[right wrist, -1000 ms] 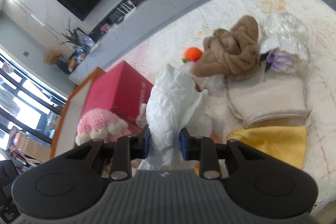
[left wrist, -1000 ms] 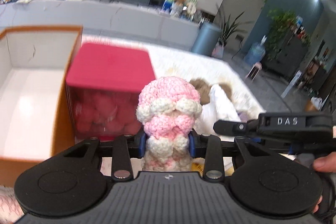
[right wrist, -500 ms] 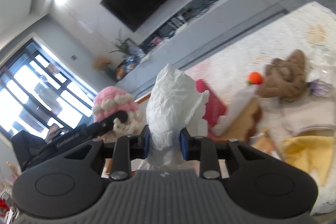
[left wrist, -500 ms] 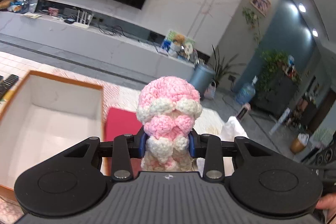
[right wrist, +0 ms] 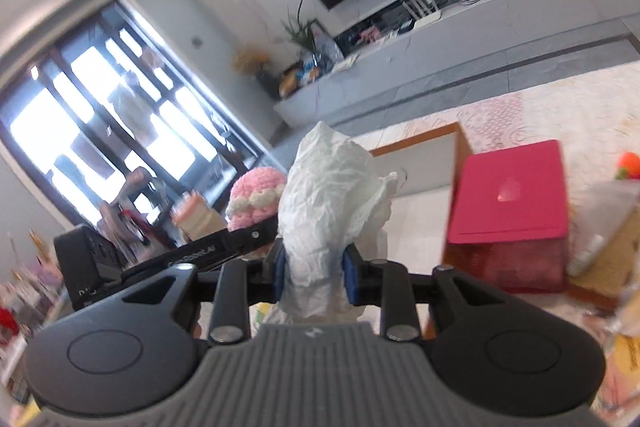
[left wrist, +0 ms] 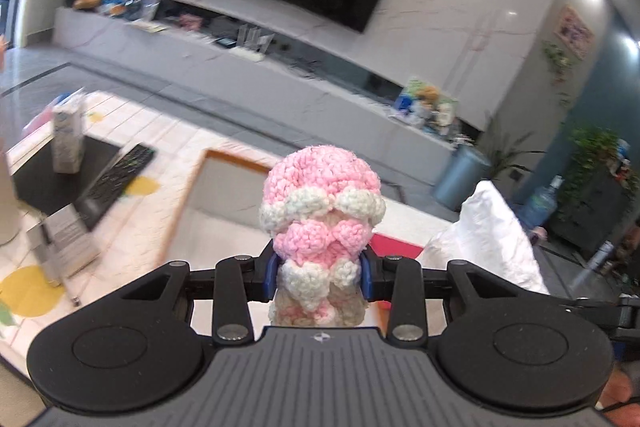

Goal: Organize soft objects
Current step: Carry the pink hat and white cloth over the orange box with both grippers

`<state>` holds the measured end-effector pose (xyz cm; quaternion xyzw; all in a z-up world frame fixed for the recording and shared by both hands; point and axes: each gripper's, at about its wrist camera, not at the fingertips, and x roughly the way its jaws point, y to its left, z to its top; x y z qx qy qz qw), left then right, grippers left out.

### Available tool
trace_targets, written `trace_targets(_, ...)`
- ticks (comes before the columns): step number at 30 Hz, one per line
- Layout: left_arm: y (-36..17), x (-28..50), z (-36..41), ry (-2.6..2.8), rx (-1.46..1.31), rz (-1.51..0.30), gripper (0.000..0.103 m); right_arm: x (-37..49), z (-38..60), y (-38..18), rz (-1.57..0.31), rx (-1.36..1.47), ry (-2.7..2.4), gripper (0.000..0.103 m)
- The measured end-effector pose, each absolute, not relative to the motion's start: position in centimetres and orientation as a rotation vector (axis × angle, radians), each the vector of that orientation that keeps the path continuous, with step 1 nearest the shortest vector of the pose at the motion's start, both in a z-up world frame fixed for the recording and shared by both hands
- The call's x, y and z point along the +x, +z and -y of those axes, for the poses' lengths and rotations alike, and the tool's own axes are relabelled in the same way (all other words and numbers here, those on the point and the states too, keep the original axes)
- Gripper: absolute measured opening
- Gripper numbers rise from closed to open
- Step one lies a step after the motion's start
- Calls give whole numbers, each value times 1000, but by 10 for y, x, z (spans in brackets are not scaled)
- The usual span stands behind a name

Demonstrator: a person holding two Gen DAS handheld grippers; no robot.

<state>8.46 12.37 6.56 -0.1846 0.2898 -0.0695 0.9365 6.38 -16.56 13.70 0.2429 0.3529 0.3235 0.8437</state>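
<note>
The left gripper (left wrist: 319, 277) pinches a pink-and-white crocheted toy (left wrist: 320, 211) between its fingers; the right gripper (right wrist: 315, 275) pinches a crumpled white bag (right wrist: 328, 203). Beyond both, lower down, lie an open wood-edged box (left wrist: 224, 203) and a red box (right wrist: 516, 187)

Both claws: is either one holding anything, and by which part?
Left claw grips the pink-and-white crocheted toy near its lower body. Right claw pinches the crumpled white bag near its lower end.
</note>
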Motion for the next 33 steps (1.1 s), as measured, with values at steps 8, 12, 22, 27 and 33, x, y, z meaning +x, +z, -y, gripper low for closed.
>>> trace_targets(8,16,115,-140,5,-255,-726,42,104,105,109,-844,405,671,28)
trace_targets(12,7,116,-135,33,-188,-778,42,115,94,94,-875,419,668,28)
trace_targets(22,-3,115,-132,41,-134,-841,55,118,82,85,-885,366,664,28)
trace_targets(27,0,108,-132,18,-131,-850,74,117,73,87,-888,318,614,28)
trace_targets(33,2,103,-132,19,-138,-852,78,118,72,83,-914,276,582,28)
